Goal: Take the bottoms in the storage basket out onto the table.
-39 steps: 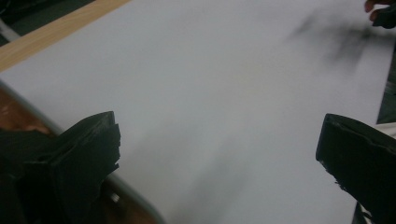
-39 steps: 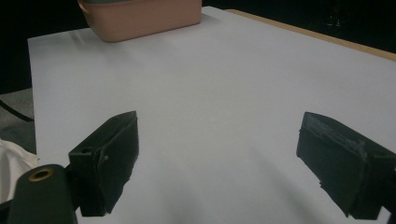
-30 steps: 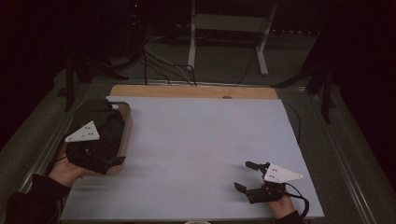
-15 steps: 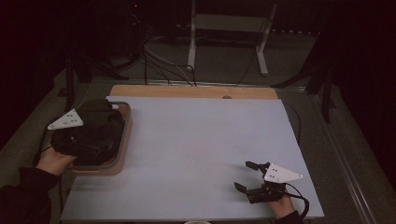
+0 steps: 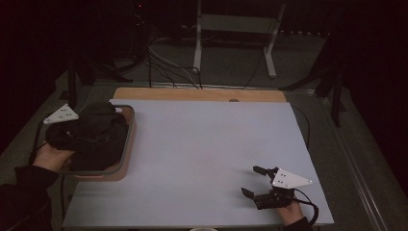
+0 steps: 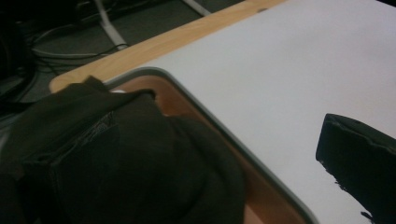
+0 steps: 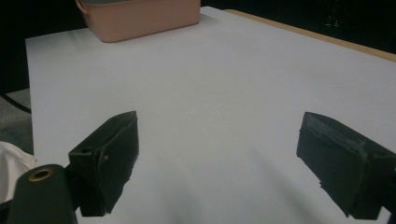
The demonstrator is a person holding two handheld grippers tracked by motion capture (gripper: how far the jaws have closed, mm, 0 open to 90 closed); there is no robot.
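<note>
A dark garment (image 5: pixel 96 137) is bunched up in a pinkish bin with a grey rim (image 5: pixel 130 137) at the table's left edge. My left gripper (image 5: pixel 89 129) is held over the bin, low against the cloth. In the left gripper view the garment (image 6: pixel 116 158) covers the left jaw, while the right jaw stands far off at the right over the bin's rim (image 6: pixel 210 121), so the gripper is open. My right gripper (image 5: pixel 256 184) rests near the front right of the white table top (image 5: pixel 207 139), open, with nothing between its fingers (image 7: pixel 107 158).
A bare wooden strip (image 5: pixel 192 94) runs along the table's far edge. Cables and a stand's legs (image 5: pixel 197 53) lie on the floor beyond. Something white (image 7: pixel 11 168) shows at the front edge beside the right gripper. The bin (image 7: pixel 140 18) stands far ahead of the right gripper.
My left gripper has moved left and away from the person, across the bin with the garment. The right gripper has stayed where it was.
</note>
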